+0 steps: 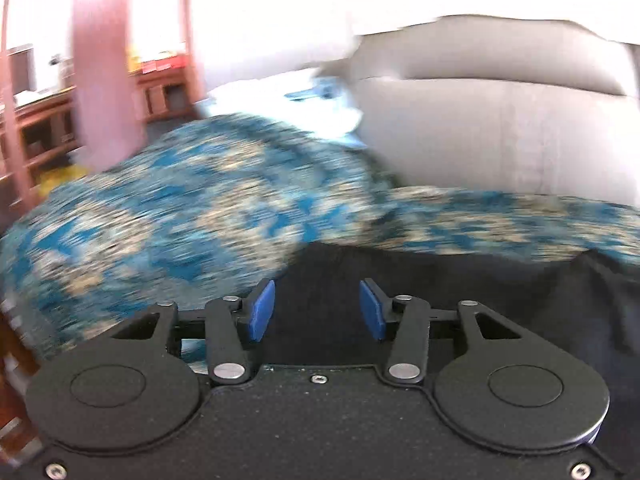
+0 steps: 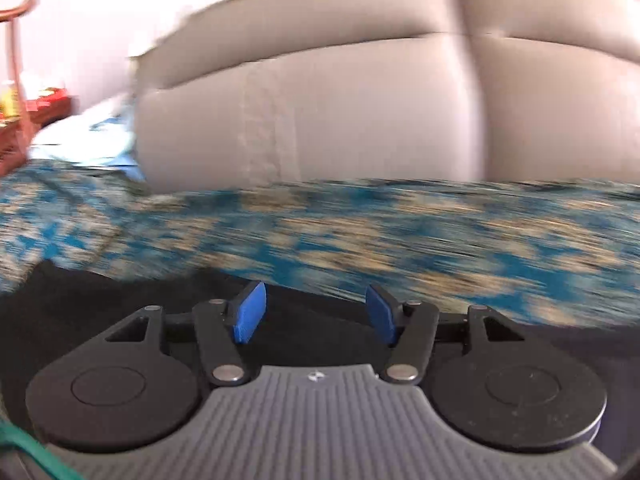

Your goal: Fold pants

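Motion-smeared blue-patterned bedspread [image 1: 180,208], black pants [image 1: 460,288] cut off by the lower frame edges.

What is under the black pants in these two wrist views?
The black pants lie on a blue-and-beige patterned cover, which shows around their edges. The part directly beneath them is covered, and so is whatever the cover rests on.

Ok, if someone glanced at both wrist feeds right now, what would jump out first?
The blue-and-beige patterned bedspread fills the middle of both views, blurred by motion. In front of it lie the black pants, directly under the open left gripper and open right gripper, neither holding cloth. Behind rises the padded grey headboard, with a white-and-blue pillow to its left.
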Demonstrator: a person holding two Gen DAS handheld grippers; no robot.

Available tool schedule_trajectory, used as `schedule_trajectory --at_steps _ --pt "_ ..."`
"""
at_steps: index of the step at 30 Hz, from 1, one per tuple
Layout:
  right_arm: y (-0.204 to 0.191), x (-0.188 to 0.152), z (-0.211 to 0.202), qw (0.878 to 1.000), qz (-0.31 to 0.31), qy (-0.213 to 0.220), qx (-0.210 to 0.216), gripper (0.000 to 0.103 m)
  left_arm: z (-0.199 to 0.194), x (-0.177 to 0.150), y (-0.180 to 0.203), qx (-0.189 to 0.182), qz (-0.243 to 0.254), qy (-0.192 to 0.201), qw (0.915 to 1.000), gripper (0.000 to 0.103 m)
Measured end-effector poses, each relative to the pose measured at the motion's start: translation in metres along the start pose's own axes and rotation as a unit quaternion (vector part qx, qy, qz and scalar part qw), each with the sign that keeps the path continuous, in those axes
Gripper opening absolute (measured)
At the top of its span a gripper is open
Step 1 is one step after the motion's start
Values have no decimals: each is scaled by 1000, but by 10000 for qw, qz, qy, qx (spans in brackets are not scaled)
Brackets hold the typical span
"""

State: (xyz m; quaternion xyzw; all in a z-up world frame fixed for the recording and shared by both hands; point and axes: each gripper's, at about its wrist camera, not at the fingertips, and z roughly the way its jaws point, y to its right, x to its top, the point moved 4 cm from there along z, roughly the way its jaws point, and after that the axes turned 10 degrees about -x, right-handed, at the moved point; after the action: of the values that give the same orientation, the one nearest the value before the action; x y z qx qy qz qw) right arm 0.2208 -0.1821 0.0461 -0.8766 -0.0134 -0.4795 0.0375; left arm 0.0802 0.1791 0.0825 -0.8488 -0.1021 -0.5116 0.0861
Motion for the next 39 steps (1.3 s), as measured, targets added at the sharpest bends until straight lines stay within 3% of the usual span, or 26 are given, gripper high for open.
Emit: schedule_trajectory --at_steps 3,5,8,10,13,15,17,19,24,26,30,32,33,35,39 --pt "62 -13 -15 9969 450 -64 -642 71 2 8 47 -792 336 -24 9963 22" --pt "108 -22 -27 9883 933 -79 -1202 71 7 10 84 -1279 533 -45 9903 22" --pt "175 -35 -44 9591 1728 -20 -2241 71 25 10 142 -1788 715 -181 9811 21" --pt "220 -44 -56 9286 2337 22 -2883 71 39 9 174 -1962 782 -249 9771 21" --pt "287 -59 -76 8776 3349 105 -3430 71 61 5 213 -1954 970 -354 9753 21" --pt "323 -65 -85 8531 3828 154 -3542 71 81 3 226 -1816 1050 -465 9766 21" --pt "353 -63 -86 8408 4157 35 -3466 71 102 3 230 -1642 941 -672 9796 22" --pt "382 -55 -83 8364 4294 -401 -3382 71 118 4 227 -1489 712 -811 9829 24" --pt "419 -28 -68 8076 4613 -1541 -3335 69 139 10 223 -1217 413 -827 9882 38" --pt "423 -24 -62 8024 4490 -1872 -3458 68 146 11 221 -1147 458 -851 9887 39" --pt "415 -17 -43 8088 3963 -2290 -3693 68 156 6 216 -807 635 -773 9917 39" --pt "410 -16 -37 8142 3694 -2365 -3804 48 168 2 207 -566 534 -850 9933 40" --pt "407 -14 -35 8157 3549 -2365 -3908 25 171 2 201 -608 382 -799 9942 40" --pt "402 -10 -39 8233 3374 -2204 -3997 2 174 5 193 -711 210 -837 9937 40" --pt "401 -10 -38 8371 3501 -1926 -3737 2 184 10 186 -621 332 -838 9940 41"
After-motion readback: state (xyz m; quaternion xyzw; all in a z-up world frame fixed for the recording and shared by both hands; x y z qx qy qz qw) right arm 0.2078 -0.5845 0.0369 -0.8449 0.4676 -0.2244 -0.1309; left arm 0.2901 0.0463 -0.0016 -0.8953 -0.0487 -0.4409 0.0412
